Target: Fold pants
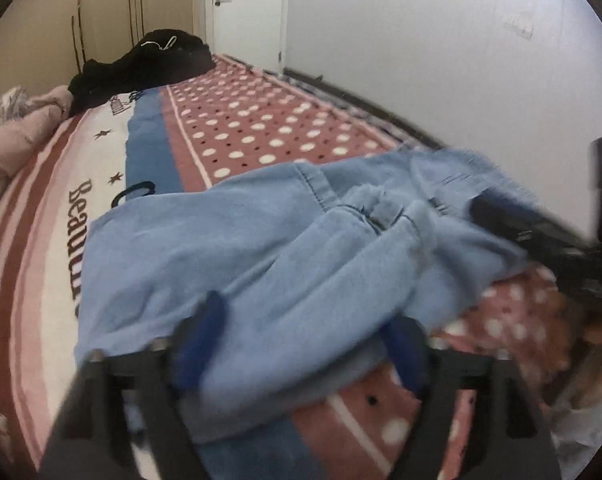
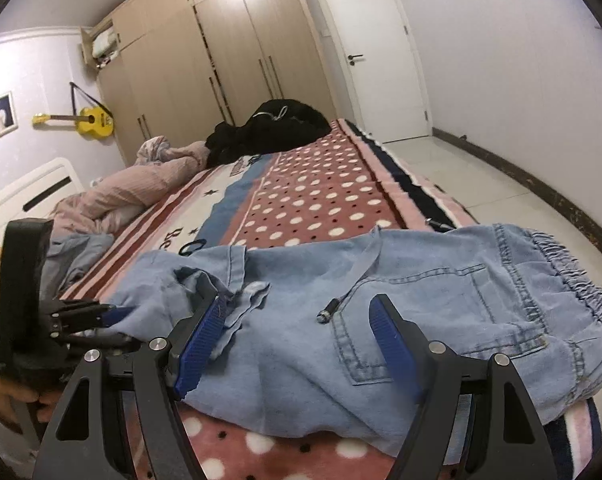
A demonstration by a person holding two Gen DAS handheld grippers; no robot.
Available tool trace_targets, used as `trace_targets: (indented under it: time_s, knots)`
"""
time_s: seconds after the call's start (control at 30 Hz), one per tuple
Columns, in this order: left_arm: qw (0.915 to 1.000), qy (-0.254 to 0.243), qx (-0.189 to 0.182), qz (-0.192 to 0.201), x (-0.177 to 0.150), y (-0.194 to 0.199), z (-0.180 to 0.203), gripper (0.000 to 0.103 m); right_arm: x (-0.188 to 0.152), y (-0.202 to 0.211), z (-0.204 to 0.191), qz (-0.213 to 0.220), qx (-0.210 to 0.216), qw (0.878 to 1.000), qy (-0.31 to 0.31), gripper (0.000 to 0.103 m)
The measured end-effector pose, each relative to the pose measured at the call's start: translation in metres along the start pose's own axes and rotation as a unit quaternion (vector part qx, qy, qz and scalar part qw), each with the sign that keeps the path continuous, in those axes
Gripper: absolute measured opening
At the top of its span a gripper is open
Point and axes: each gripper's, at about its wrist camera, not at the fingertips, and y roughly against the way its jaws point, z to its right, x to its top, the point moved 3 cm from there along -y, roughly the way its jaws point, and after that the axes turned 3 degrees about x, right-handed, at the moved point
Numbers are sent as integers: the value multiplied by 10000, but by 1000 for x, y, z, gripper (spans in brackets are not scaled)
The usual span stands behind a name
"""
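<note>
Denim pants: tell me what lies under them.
The denim pants lie on the polka-dot blanket, which shows around them. A black hair tie peeks out at their far edge. Anything else beneath is covered.

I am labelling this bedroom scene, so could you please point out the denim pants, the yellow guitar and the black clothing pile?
denim pants (image 2: pixel 441 300): right wrist view, on the back pocket.
yellow guitar (image 2: pixel 95 121): right wrist view, on its body.
black clothing pile (image 2: pixel 277 126): right wrist view, on its middle.
</note>
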Motion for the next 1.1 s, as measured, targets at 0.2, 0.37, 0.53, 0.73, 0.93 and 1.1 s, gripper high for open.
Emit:
trace_targets:
  time_s: [0.2,0.37,0.53,0.73,0.93,1.1]
  knots:
    - [9970,713,-93,274,-20,38,-46,85,-1,-15,-20,-162,845,9960,-231,78]
    - [9913,1201,490,232,-31,30,-89,85,0,-39,-51,-331,869,9956,-75,83]
    - [9875,1498,444,228,-37,21,-110,85,-11,-74,-65,-808,561,9951,86,83]
    - [9913,1295,237,-37,-50,7,-101,58,-28,-75,-73,-990,549,9924,475,56]
    - [9935,1095,230,-228,-65,14,-96,48,-34,-69,-69,-1124,576,9904,568,24]
    - [9929,1142,177,-277,-69,21,-100,52,-32,-64,-62,-1167,633,9904,377,31]
